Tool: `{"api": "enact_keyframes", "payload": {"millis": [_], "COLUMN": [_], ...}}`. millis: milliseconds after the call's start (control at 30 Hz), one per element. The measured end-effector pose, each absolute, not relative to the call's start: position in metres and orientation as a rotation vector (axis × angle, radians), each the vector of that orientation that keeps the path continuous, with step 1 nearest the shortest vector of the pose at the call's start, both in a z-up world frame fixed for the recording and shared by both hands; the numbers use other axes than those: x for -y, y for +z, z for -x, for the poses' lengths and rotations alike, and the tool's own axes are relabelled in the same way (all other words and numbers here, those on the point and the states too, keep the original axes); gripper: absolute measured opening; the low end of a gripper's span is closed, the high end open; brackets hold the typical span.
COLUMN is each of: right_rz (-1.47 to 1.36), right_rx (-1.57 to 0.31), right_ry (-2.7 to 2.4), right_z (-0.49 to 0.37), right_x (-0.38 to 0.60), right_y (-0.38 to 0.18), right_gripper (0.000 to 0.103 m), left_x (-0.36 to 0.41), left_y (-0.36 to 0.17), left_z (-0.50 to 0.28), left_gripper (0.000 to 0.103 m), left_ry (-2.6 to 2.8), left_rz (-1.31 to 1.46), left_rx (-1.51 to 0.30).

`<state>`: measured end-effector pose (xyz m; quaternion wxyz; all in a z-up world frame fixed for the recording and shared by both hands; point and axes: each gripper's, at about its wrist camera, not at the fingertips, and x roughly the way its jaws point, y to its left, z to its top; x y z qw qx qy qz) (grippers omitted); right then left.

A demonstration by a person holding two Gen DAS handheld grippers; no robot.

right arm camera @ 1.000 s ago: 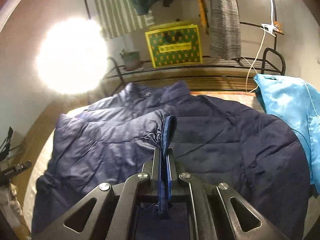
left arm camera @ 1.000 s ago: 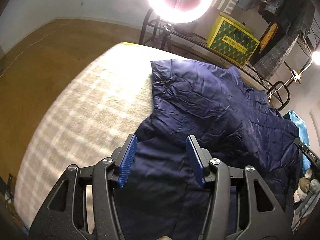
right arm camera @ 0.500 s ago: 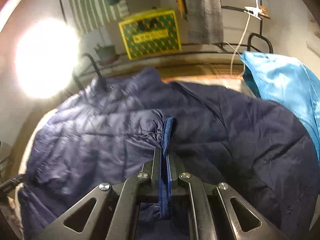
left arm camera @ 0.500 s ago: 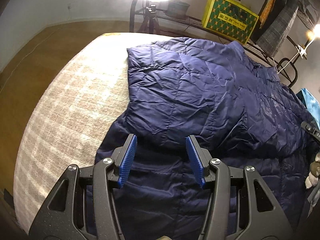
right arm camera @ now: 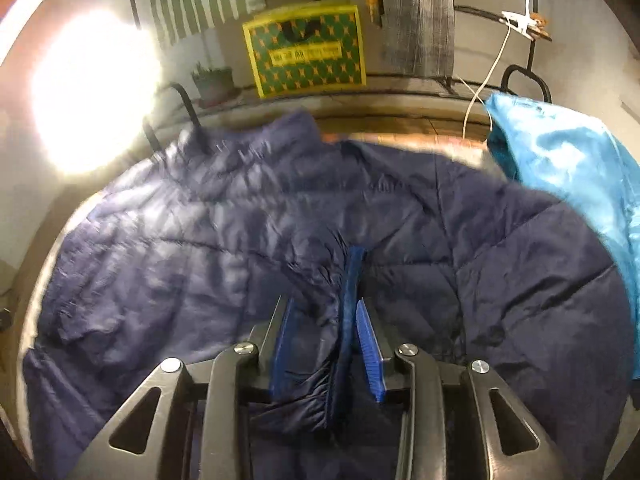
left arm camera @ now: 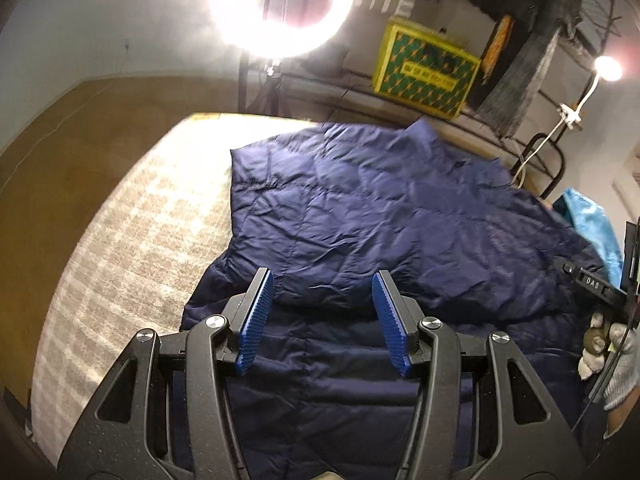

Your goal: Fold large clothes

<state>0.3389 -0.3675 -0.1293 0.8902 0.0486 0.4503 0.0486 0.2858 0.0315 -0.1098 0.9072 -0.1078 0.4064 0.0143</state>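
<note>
**Two wrist views, both tilted down over the bed**

Your left wrist camera looks forward and down between its blue-padded black fingers (left arm camera: 322, 316), close above the near hem of the navy quilted puffer jacket (left arm camera: 380, 216), with the beige checked bedcover (left arm camera: 132, 240) to its left. Your right wrist camera sits nearer the fabric, facing the same far wall. Both views share the jacket, the yellow-and-green patterned box (left arm camera: 426, 76) on the black metal rack, the glaring ring light (left arm camera: 280, 4) and the shiny turquoise garment (right arm camera: 572, 176).

Black tongs (left arm camera: 323, 320), ribbed blue pads (left arm camera: 256, 322) (silver screws); white knit glove (left arm camera: 608, 360).
</note>
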Motion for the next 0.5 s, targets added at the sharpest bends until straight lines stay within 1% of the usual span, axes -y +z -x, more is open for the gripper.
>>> {"api": "enact_keyframes", "payload": {"millis": [33,67,100,167,333,500], "right_rz": [-0.109,-0.115,-0.116,-0.121,-0.135,-0.170], "right_rx": [-0.916,-0.891,-0.872,-0.822,-0.772,-0.733], "right_ry": [0.110,0.118,0.121,0.126,0.121,0.104], "right_z": [-0.335,-0.329,-0.324,-0.309,-0.274,-0.225], "right_x": [0.369,0.372,0.374,0.380,0.395,0.419], "right_y": [-0.119,-0.107,-0.097,-0.075,-0.041,-0.017], "right_gripper": [0.035,0.039,0.048,0.055,0.055,0.056], "left_x": [-0.030,-0.029,-0.028,-0.028,-0.023,0.001], "left_y": [-0.104,-0.100,-0.095,-0.085,-0.060,-0.032], "left_z": [-0.282,-0.279,-0.275,-0.265,-0.241,-0.207], "left_gripper": [0.053,0.053,0.053,0.053,0.053,0.053], "left_ry": [0.025,0.022,0.019,0.014,-0.006,-0.057], "left_rz": [0.218,0.216,0.216,0.223,0.279,0.238], "left_rx": [-0.828,-0.818,-0.809,-0.794,-0.783,-0.745]}}
